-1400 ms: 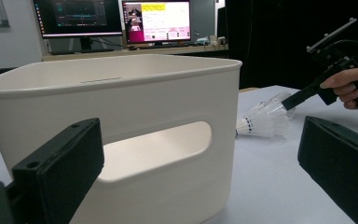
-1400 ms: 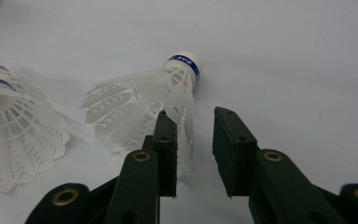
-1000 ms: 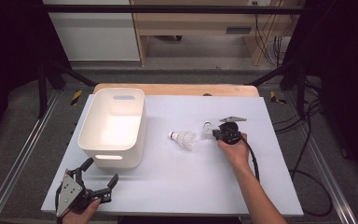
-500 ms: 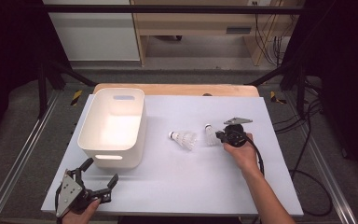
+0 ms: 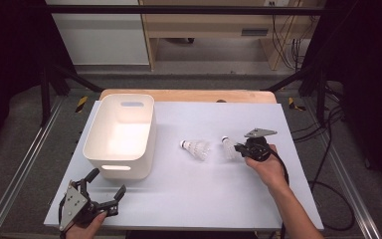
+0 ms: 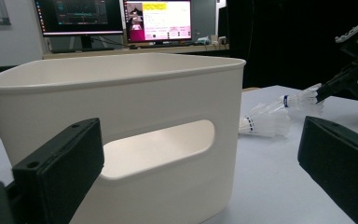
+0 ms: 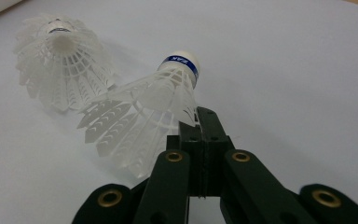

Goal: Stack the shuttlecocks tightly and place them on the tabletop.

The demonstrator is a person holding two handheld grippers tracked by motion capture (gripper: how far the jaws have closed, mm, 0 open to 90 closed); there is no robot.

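While one shuttlecock lies loose, right hand-held gripper pinches another.

left gripper jaws apart, right gripper (jaws pinched)

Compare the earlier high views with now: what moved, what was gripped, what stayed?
The right hand-held gripper, shut on the skirt of one shuttlecock, shifted it slightly rightward. The second shuttlecock, the white bin and the left hand-held gripper stayed put.

A white plastic shuttlecock with a blue-banded cork is pinched by its skirt edge in the right gripper. Its cork is pointed away from the jaws. A second, matching shuttlecock is laid on its side just beyond.
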